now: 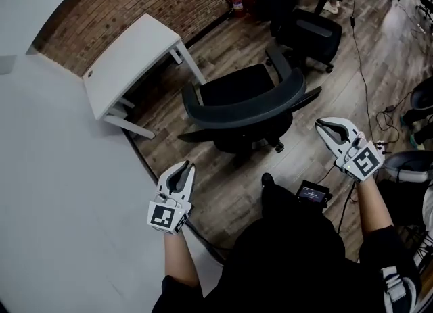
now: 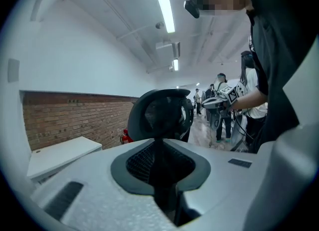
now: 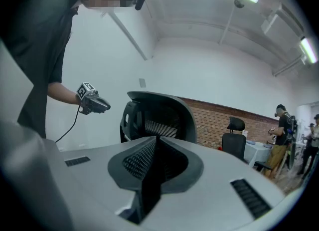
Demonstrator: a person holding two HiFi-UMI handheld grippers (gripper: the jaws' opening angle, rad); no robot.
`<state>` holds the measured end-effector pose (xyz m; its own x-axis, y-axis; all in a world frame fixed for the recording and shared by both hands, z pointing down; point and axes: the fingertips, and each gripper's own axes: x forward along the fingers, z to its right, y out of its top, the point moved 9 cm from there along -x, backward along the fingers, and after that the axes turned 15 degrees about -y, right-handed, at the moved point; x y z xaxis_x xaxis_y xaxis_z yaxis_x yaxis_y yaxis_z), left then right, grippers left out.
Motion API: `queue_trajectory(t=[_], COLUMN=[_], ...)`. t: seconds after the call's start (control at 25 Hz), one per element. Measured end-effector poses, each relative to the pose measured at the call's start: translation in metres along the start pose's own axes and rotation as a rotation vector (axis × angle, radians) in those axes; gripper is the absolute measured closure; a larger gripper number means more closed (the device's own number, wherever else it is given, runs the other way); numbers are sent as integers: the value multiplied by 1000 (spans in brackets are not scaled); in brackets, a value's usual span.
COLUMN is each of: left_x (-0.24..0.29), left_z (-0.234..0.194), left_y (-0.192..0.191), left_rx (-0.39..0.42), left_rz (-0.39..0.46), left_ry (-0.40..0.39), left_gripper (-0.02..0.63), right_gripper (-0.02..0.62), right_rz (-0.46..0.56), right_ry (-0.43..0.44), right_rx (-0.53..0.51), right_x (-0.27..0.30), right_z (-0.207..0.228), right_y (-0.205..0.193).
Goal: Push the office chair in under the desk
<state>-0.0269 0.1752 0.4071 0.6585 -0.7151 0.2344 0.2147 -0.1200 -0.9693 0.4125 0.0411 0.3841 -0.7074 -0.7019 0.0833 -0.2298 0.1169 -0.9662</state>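
**Head view.**
- Item: office chair (image 1: 240,102), black. It is standing on the wood floor at 12 o'clock from us. Its curved backrest (image 1: 243,110) is facing us, with the long axis running roughly 9 to 3.
- Item: white table (image 1: 128,58). It is lying at 10 o'clock from the chair, along the brick wall. The chair is sitting clear of it, not yet under.
- Item: left gripper (image 1: 184,167). We are holding it at 7 o'clock of the backrest.
- Item: right gripper (image 1: 321,125). We are holding it at 4 o'clock of the backrest.
- Both grippers are pointing toward 12 with jaws together and nothing in them, and neither is touching the chair. We are judging the right one the nearer to an end of the backrest.

**Left gripper view.**
- The jaws are meeting on nothing.
- The backrest (image 2: 160,115) is rising beyond the tips at 12 o'clock, apart from them.
- The table (image 2: 60,155) is showing at 9 o'clock and the right gripper (image 2: 222,100) at 2 o'clock.

**Right gripper view.**
- The jaws are closed and empty.
- The backrest (image 3: 157,115) is standing at 12 o'clock past the tips, without contact.
- The left gripper (image 3: 94,103) is hanging at 10 o'clock.

**Note.** We are judging that the push has to run toward 10 to 11 o'clock, so the right side of the backrest is likely needing the firmer shove.
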Motion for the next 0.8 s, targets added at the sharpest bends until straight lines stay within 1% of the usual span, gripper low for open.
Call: queue_trajectory(t=[0.04,0.12,0.24,0.36,0.52,0.68,0.8], left_x=[4,13,24,36,53,62,72], left_z=[-8,-25,-50,-72,-85,-97,-103], left_y=[1,5,11,14,13,-2,-7], left_rx=[20,55,122,172,231,259,299], left_rz=[-38,-113,-219,-337,-462,-553,-614], left_ry=[-14,-38,-73,-119,-198,-249,-308], left_gripper=[551,514,490,446,417,388,379], right_gripper=[571,509,483,440,376,354,350], right_rz=[-18,-70,-111,-137,-176,-248,-313], right_ry=[-4,-20,-3,77,207,308,360], right_rx=[-12,-23,-60,-149,-314,-442,-515], right_x=[5,16,34,54,73,89,99], right_z=[8,24,43,59,76,83,84], right_y=[-3,-10,-14,-17,-27,-39,-49])
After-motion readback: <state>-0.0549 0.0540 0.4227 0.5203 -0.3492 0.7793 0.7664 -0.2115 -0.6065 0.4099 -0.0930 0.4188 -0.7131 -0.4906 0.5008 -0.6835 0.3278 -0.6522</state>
